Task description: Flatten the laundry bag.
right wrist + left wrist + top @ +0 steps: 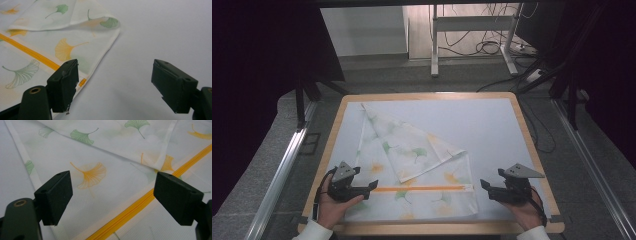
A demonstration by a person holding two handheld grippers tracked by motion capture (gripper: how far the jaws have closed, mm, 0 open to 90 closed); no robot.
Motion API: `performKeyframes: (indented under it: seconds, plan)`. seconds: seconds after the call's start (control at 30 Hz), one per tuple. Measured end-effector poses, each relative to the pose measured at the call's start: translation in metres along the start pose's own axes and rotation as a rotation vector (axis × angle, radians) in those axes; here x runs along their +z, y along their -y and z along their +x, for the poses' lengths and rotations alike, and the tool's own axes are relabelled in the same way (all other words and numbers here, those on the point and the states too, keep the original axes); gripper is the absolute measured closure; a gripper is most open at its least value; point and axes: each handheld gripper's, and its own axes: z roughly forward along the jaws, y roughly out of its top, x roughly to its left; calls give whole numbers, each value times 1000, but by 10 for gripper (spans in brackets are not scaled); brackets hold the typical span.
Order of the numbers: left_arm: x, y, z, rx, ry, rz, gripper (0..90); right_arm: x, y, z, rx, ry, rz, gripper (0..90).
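Both grippers stood wide open, holding nothing: the left gripper (373,185) over the near left part of a white leaf-printed cloth cover (412,165), the right gripper (484,184) just off its near right edge. That cover lay partly folded on the table (492,120), its orange zipper (419,188) running left to right between the grippers.

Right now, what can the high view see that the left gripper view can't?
The high view alone takes in the wooden-edged table, both hands and the right claw. The left gripper view alone shows close up the left claw's black pads standing wide apart above the cloth. Both show the white leaf-printed fabric cover and its orange zipper.
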Motion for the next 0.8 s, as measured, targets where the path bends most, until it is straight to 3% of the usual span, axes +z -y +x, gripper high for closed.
performKeyframes:
  seconds: [0.2,0.6,0.8]
  plan:
    - [2,-1,0,-7,-13,6,155,0,-11,6,-40,-14,7,227]
    - [2,-2,-1,-11,-23,1,168,-5,-28,13,-37,-55,-14,257]
    - [3,-2,-2,-5,-25,-2,168,-5,-39,20,-60,-82,-16,262]
